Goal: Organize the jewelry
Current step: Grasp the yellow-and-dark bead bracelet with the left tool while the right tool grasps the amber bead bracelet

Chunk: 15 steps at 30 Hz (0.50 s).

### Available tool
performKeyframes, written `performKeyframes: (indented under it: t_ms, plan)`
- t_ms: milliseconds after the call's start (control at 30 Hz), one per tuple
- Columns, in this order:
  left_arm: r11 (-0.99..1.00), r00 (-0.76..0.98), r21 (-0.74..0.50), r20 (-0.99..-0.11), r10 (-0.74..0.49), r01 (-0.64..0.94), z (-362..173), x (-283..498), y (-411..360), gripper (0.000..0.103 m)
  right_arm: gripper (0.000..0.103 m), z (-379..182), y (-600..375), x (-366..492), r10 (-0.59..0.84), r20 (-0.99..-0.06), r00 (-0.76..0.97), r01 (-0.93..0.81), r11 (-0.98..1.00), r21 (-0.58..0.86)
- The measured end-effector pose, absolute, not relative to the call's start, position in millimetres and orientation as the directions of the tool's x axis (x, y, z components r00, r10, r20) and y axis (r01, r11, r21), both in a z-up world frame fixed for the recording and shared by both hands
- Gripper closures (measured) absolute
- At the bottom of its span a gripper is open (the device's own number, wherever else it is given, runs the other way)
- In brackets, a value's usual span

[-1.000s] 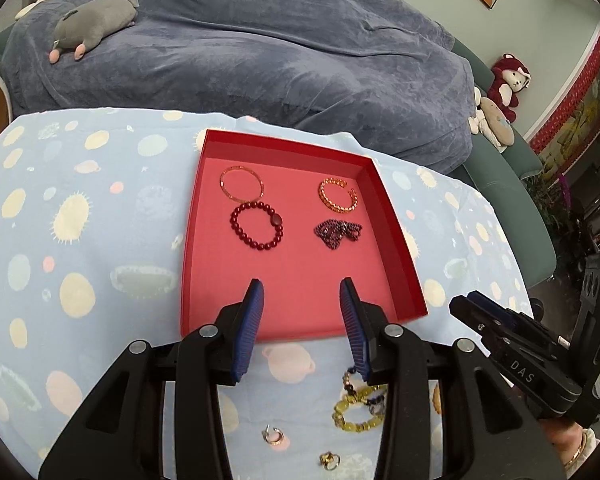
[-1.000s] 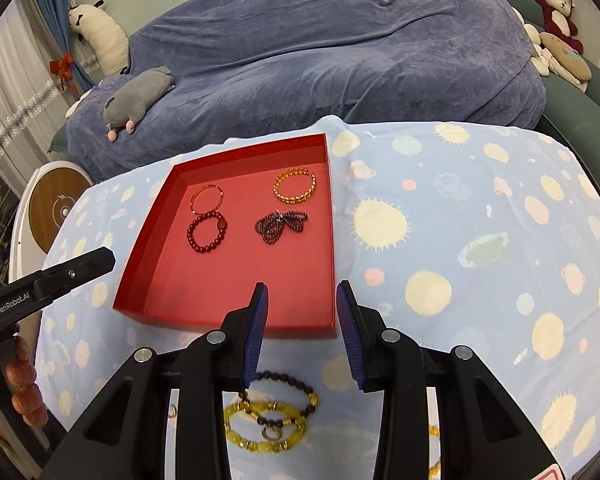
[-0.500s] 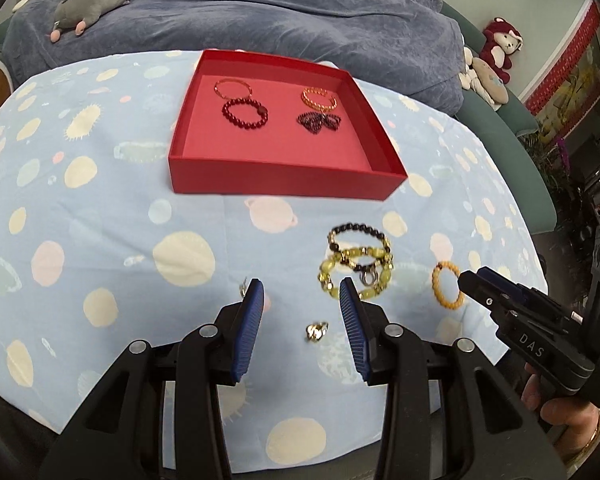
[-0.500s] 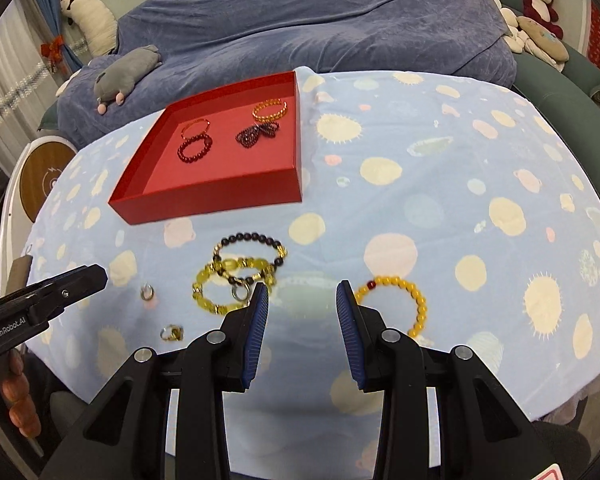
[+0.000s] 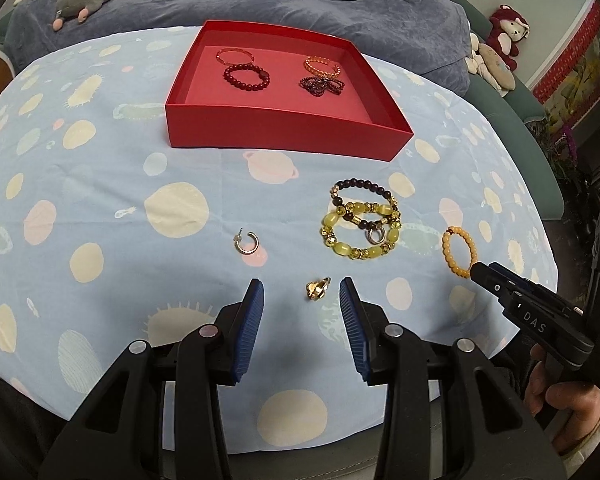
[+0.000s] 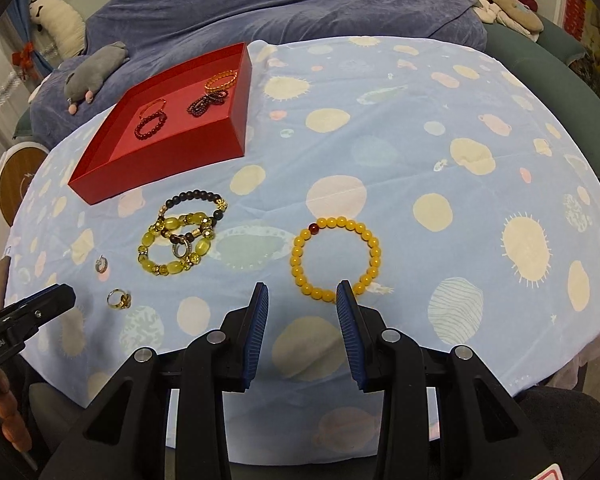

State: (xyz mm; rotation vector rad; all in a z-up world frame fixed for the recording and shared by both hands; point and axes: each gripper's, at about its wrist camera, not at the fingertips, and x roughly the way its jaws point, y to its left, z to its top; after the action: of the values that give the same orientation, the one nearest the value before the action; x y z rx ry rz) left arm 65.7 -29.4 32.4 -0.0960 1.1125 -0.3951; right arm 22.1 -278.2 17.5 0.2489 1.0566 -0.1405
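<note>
Left gripper (image 5: 301, 292) level above cloth (image 5: 100, 208), jaws apart, gold ring (image 5: 318, 289) between the tips. Right gripper (image 6: 302, 294) apart, fingertip overlapping yellow bracelet (image 6: 335, 261). Tray (image 5: 284, 130) beyond.

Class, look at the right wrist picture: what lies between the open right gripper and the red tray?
In the right wrist view, only spotted tablecloth lies between the right gripper and the red tray; the overlapping yellow and dark bracelets sit just left.
</note>
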Motion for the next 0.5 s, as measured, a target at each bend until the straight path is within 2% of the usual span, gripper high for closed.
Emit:
performKeyframes:
  t_ms: [300, 367, 500]
  plan:
    - [0.932, 0.375, -0.267, -0.861, -0.345, 0.245, 27, 78, -32, 0.065, 0.072, 2, -267, 48, 0.014, -0.885, 0.465, 0.192, 0.974, 0.117]
    - [0.931, 0.376, -0.268, -0.859, -0.347, 0.247, 28, 83, -36, 0.065, 0.075, -4, -266, 52, 0.018, -0.891, 0.453, 0.19, 0.975, 0.116]
    - [0.925, 0.372, -0.267, -0.857, -0.357, 0.271, 27, 95, -49, 0.065, 0.088, -13, -266, 56, 0.018, -0.899, 0.437, 0.191, 0.975, 0.113]
